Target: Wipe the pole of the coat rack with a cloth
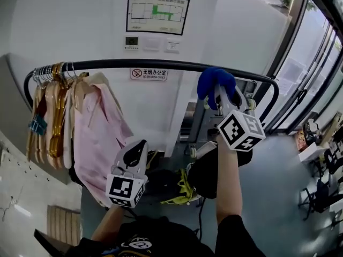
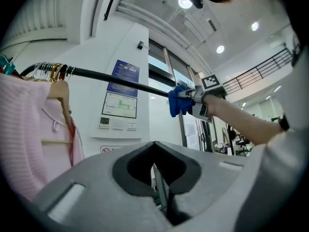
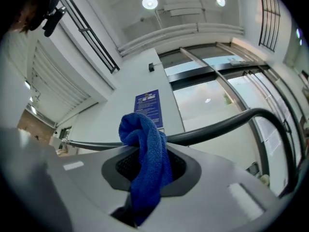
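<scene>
The coat rack's black pole runs across the upper head view and bends down at its right end. My right gripper is raised to it, shut on a blue cloth that presses against the pole. In the right gripper view the cloth hangs bunched between the jaws, draped over the pole. My left gripper hangs low in front of the clothes, jaws shut with nothing in them. The left gripper view shows the pole and the cloth from below.
Wooden hangers and a pink garment hang at the pole's left end. A white wall with a floor plan and a no-smoking sign stands behind. Glass doors are at the right, and bags lie on the floor.
</scene>
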